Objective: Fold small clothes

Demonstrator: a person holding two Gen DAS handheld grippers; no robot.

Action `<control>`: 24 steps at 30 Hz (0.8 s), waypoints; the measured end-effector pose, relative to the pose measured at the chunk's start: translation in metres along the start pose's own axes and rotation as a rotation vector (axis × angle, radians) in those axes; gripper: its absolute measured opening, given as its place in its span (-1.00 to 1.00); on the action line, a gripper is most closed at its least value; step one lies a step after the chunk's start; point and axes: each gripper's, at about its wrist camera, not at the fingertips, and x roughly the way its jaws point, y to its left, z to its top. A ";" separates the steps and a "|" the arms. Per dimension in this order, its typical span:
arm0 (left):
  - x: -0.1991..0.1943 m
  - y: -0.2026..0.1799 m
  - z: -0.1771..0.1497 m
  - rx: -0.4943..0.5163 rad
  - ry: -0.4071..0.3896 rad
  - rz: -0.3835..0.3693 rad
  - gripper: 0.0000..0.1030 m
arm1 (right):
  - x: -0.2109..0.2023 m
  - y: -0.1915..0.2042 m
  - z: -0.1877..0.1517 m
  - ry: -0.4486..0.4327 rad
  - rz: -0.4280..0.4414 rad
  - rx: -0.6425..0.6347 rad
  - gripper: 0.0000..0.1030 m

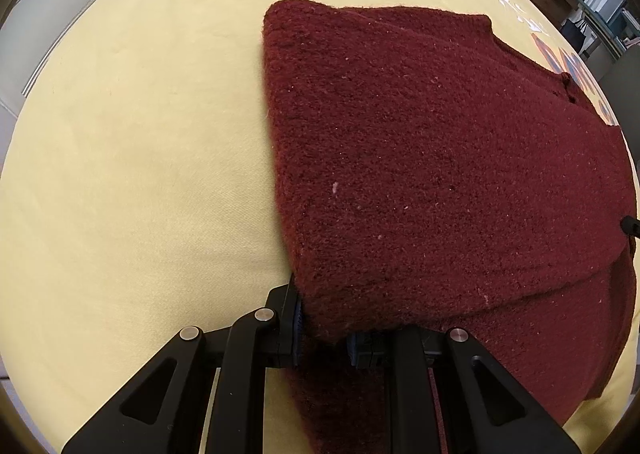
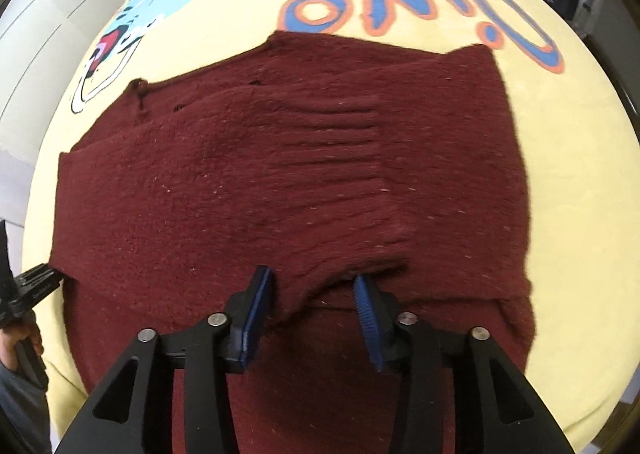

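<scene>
Maroon knit sweater (image 1: 440,157) lies folded on a yellow printed cloth (image 1: 132,157). At its left edge the left gripper (image 1: 324,330) is clamped on a fold of the knit. Further right, the right gripper (image 2: 314,308) stands with fingers apart over the near edge, pads clear of the wool.

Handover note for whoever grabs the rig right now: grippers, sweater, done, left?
Left gripper: shut on the near-left corner of the maroon sweater.
Right gripper: open, pads apart over the near edge of the folded-over layer, not pressing it.
Sweater lies on the yellow printed cloth, a ribbed cuff folded across the top.
Done: sleeve in, one layer folded over.
Left: probably release the left corner, then the final fold and smoothing.
</scene>
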 end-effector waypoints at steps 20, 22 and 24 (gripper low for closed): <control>-0.006 -0.020 -0.004 0.055 -0.019 0.076 -0.71 | 0.029 -0.003 0.045 0.058 -0.159 -0.041 0.21; -0.006 -0.021 -0.005 0.056 -0.021 0.081 -0.71 | 0.028 0.001 0.044 0.073 -0.131 -0.042 -0.23; -0.007 -0.024 -0.006 0.064 -0.024 0.088 -0.71 | 0.025 0.007 0.043 0.073 -0.118 -0.074 -0.54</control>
